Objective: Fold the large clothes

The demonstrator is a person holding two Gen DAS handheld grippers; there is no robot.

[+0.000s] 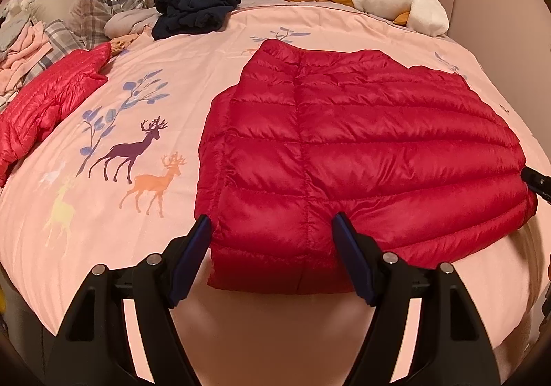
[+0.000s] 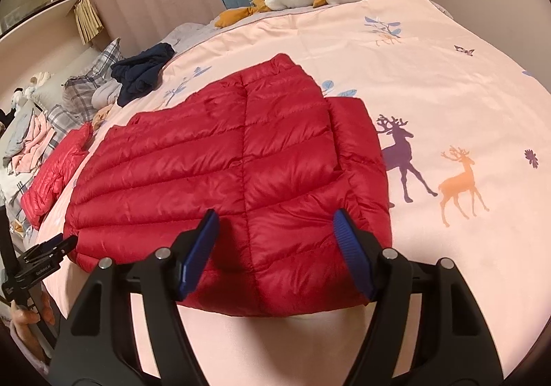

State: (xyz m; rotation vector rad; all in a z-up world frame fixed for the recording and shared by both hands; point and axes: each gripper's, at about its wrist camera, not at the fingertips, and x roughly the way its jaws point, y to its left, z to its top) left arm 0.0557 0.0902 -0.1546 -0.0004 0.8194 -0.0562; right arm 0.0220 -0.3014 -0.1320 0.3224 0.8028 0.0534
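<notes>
Two grippers, the left gripper (image 1: 272, 224) and the right gripper (image 2: 275, 219), are held spread and empty over the near hem of the red down jacket (image 1: 347, 141), which is laid flat near the bed's (image 1: 113, 214) front edge, sides apparently tucked in, presumably so the hem can be pinched and folded away.

Support: wide bed under a pale pink cotton cover printed with deer and leafy twigs (image 1: 113, 214).
Near edge: dark red quilted down jacket (image 1: 344, 152), folded, lying flat.
Left side: second, brighter red quilted jacket (image 1: 51, 103), beside a heap of pink and grey clothes (image 1: 20, 52).
Far side: crumpled navy garment (image 1: 196, 7); plaid pillow (image 1: 110, 3); white plush goose with orange feet (image 1: 396, 3).
</notes>
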